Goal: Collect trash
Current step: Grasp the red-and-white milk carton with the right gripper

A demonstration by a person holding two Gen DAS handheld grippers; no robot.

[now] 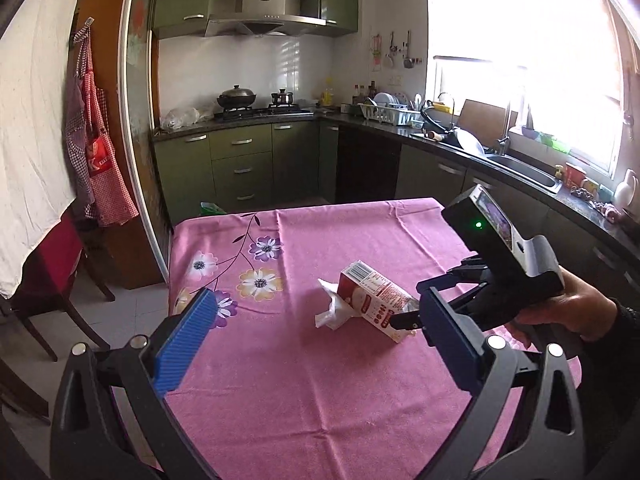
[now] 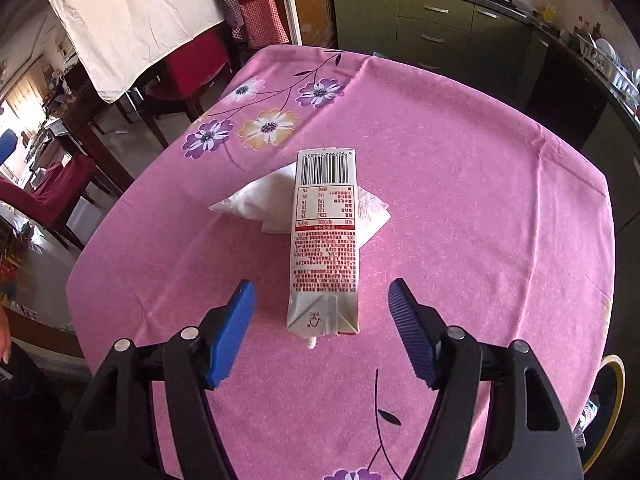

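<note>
Milk carton [image 2: 325, 240] lies on its side on the pink floral tablecloth [image 2: 460, 200], partly over a crumpled white tissue [image 2: 256, 200] — the right gripper [image 2: 322, 320] gapes wide around its folded end, untouched. Left gripper [image 1: 316, 340] hangs wide, empty.

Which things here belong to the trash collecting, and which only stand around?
For the job: carton lying on its side; crumpled tissue under it; open right gripper at the carton's near end; open left gripper.

Just around: pink tablecloth; apron; wok; dish rack.
</note>
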